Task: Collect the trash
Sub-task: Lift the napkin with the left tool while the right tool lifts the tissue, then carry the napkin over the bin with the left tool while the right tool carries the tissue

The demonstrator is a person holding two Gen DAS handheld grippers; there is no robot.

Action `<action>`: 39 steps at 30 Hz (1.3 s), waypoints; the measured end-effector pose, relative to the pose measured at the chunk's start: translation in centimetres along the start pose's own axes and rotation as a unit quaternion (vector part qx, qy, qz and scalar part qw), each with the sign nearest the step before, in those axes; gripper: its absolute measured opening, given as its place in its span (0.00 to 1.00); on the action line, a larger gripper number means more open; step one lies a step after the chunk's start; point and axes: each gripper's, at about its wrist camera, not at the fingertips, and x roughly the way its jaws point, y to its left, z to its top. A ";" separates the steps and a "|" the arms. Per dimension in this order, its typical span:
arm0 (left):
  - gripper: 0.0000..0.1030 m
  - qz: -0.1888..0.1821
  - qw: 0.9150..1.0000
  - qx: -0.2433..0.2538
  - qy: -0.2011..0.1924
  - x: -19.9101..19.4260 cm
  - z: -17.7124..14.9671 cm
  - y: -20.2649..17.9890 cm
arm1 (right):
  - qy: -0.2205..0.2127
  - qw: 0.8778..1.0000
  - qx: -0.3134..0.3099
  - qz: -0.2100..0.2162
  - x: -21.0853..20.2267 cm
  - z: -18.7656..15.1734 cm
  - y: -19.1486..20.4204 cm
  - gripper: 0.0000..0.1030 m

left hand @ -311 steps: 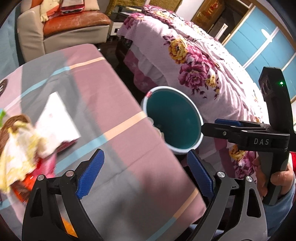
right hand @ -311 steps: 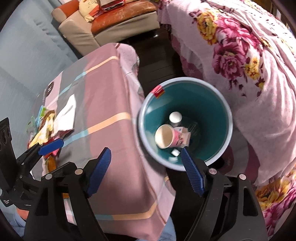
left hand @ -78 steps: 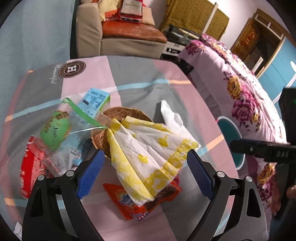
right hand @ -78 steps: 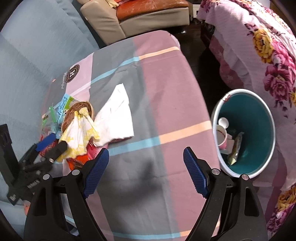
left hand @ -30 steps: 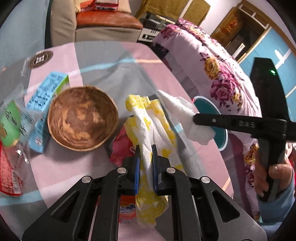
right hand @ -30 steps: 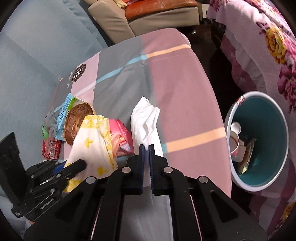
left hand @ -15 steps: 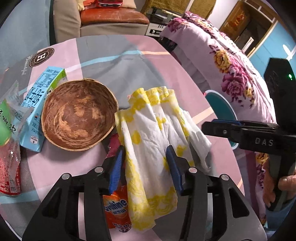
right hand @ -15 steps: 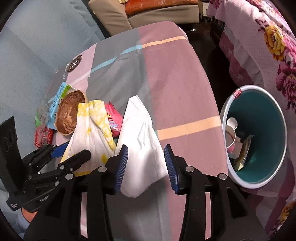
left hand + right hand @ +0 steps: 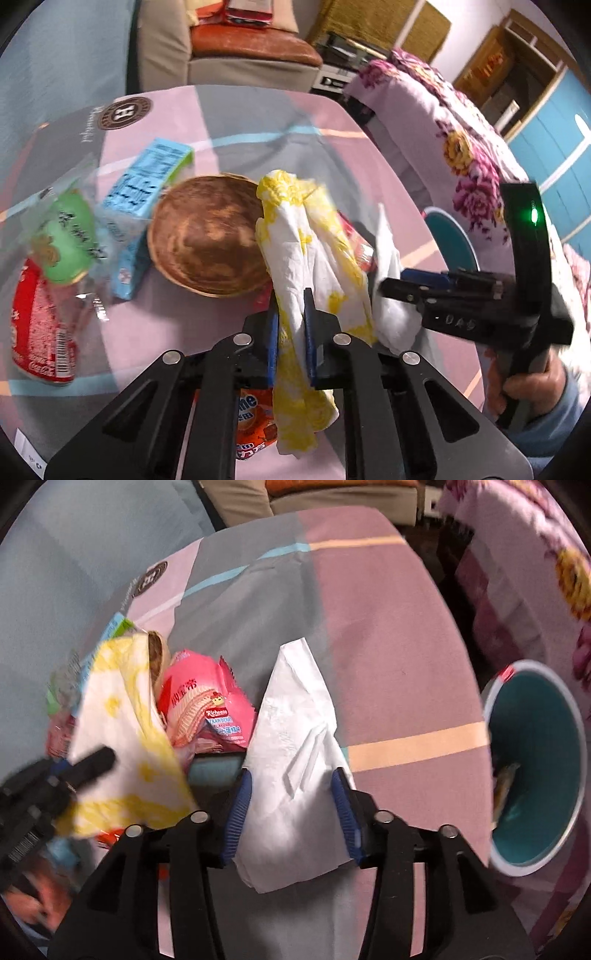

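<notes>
Your left gripper (image 9: 290, 332) is clamped on the yellow-patterned napkin (image 9: 314, 258), centre frame beside the brown bowl (image 9: 207, 251). Your right gripper (image 9: 291, 808) sits partly open, fingers straddling the white tissue (image 9: 295, 746) on the surface (image 9: 388, 627), not yet pinching. Both are light, limp and floppy: grip bunched folds, not edges. Bin (image 9: 576, 738) is at right.

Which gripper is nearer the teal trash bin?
Right. The right gripper straddles the white tissue beside the teal trash bin; the left gripper is further away.
</notes>
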 end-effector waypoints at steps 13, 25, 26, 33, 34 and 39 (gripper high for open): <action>0.10 -0.021 0.999 0.021 -0.039 -3.7 0.1 -2.5 | -0.049 0.998 0.024 0.021 -5.2 -1.1 -1.7 0.03; 0.10 -0.020 0.999 0.019 -0.046 -3.9 0.0 -0.9 | -0.013 0.999 0.003 0.029 -1.9 -0.9 -0.5 0.54; 0.10 -0.020 0.999 0.018 -0.045 -3.8 0.1 -0.6 | -0.013 1.000 -0.001 0.021 -1.3 -0.7 -0.2 0.55; 0.10 -0.020 0.999 0.003 -0.046 -3.6 0.3 1.1 | -0.023 0.999 -0.029 -0.028 0.2 -0.7 1.1 0.36; 0.10 -0.021 0.999 0.000 -0.046 -3.7 0.3 1.3 | -0.025 0.998 -0.035 -0.041 0.2 -0.7 1.3 0.24; 0.10 -0.027 0.998 0.001 -0.050 -4.0 0.2 0.8 | -0.024 0.998 -0.040 -0.036 -0.4 -1.4 1.3 0.04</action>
